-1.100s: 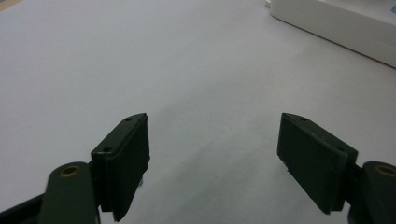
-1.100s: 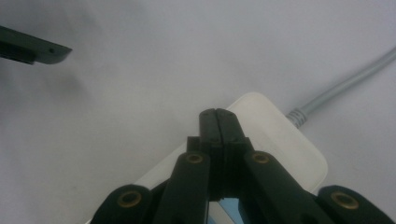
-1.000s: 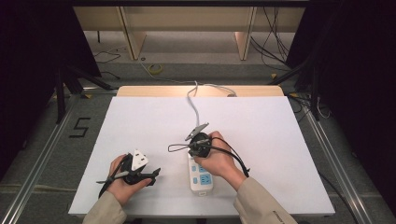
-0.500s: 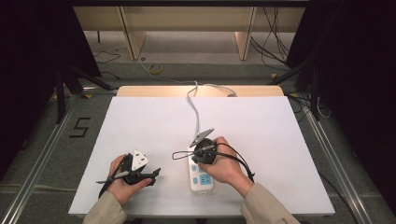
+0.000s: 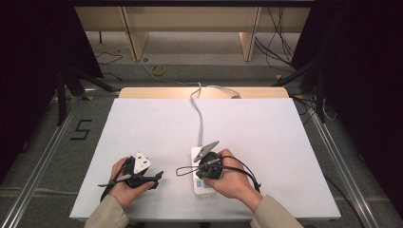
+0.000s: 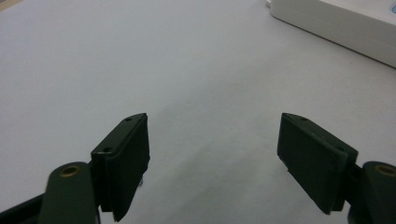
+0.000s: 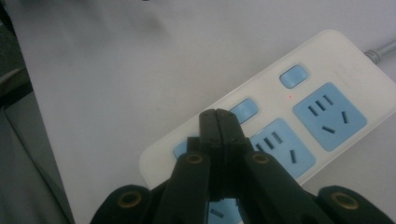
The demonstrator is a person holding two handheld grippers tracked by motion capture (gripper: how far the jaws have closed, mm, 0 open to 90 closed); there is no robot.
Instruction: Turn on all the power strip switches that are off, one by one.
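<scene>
**Closed jaws over the power strip**

We see the right gripper [image 7: 218, 122] with its jaws pressed together, nothing between them, poised above the white power strip [image 7: 299, 116] (blue sockets and blue switches). The strip lies near the table's [image 5: 157, 123] front edge, its grey cable [image 5: 200, 114] running away. The left gripper [image 6: 212, 154] rests nearby, jaws spread wide and empty.

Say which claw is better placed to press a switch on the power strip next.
Right. The right claw is shut and sits directly over the power strip, its tip beside a blue switch. The left claw is open over bare table, with the strip off to one side.
</scene>
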